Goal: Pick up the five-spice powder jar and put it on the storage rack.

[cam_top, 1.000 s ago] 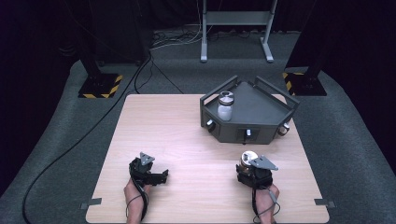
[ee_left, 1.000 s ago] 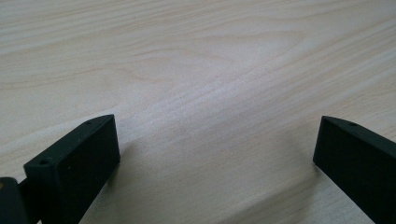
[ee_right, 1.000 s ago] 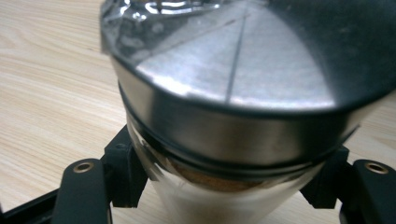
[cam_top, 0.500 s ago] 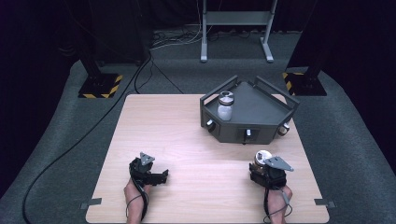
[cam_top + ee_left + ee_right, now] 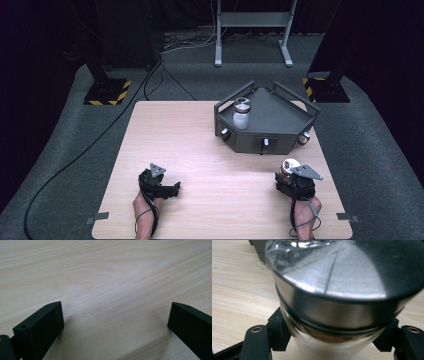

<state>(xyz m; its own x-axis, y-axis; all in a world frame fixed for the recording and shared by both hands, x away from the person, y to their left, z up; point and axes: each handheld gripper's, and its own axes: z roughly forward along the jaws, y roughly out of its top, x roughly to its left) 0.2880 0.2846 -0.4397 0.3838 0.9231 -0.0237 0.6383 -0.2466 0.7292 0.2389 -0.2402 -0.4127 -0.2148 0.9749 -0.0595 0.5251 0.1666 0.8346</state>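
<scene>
Dark grey carpet and black stands surrounded the pale wooden worktop [image 5: 200, 145]. Toward its far right sat a dark grey angular metal tray [image 5: 280, 117] with knobs on its front wall, carrying 1 white jar with a shiny metal lid [image 5: 241, 113] near its left corner. At the near right edge, the right tool [image 5: 290, 175] pinched a second white, silver-lidded jar [image 5: 332, 297] upright between its 2 black jaws, just in front of the tray. At the near left, the left tool [image 5: 172, 188] rested with jaws spread wide over bare wood.
</scene>
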